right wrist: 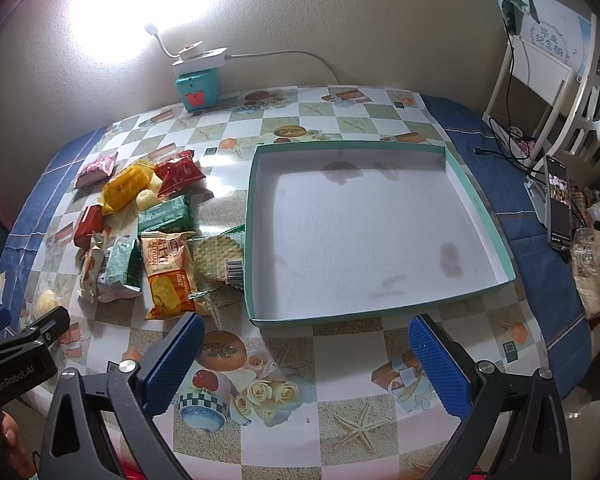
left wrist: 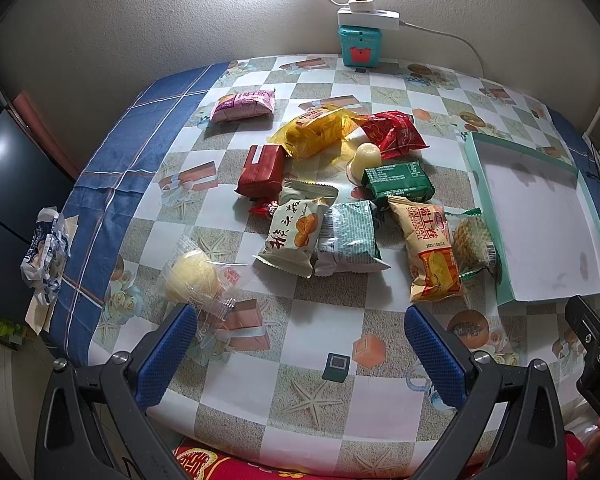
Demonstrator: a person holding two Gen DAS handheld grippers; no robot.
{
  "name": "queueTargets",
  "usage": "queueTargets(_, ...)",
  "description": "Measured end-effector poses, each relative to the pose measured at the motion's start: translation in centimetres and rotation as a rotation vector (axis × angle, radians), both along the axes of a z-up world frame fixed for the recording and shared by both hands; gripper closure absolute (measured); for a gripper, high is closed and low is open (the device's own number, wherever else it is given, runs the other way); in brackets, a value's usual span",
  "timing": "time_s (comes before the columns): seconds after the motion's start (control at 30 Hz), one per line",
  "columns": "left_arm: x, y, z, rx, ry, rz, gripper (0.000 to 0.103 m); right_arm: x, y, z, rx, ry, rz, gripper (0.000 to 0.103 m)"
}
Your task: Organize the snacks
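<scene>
Orange swiss-roll packet (left wrist: pixel 432 254), glossy, crinkled

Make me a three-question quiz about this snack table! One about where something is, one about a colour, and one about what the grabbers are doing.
1. Where does the round cracker pack lie?
A. inside the box
B. against the box's left wall
C. beside the lamp

2. What colour is the box on its outside?
A. teal
B. red
C. black

3. How is the right hand-held gripper?
A. shut on a snack
B. open, holding nothing
C. shut on the box

Answers:
1 B, it rests on the tablecloth, touching the wall.
2 A, its rim and walls are teal, the floor white.
3 B, its blue pads stand wide apart over bare tablecloth; the left hand-held gripper is open too.
</scene>
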State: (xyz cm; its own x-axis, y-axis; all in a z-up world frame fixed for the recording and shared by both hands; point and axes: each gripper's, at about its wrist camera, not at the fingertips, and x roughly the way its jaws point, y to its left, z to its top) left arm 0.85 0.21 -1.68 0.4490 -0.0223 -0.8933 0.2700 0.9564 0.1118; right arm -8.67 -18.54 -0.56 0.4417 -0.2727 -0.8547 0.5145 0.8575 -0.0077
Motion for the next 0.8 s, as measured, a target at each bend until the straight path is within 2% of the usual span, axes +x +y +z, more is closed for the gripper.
queueTargets(0.6, 0.0, 0.1, -0.4, -0.023, 0.017, -0.004, 0.000, 0.3, 0.1, -0.4, -0.002, 0.023, 0.001, 0.000)
queueTargets(0.8, 0.9, 2.8, 0.0, -0.137, 0.022, 0.073, 0.000, 1.5, 0.2, -1.1, -0.002, 0.054, 0.013, 0.000)
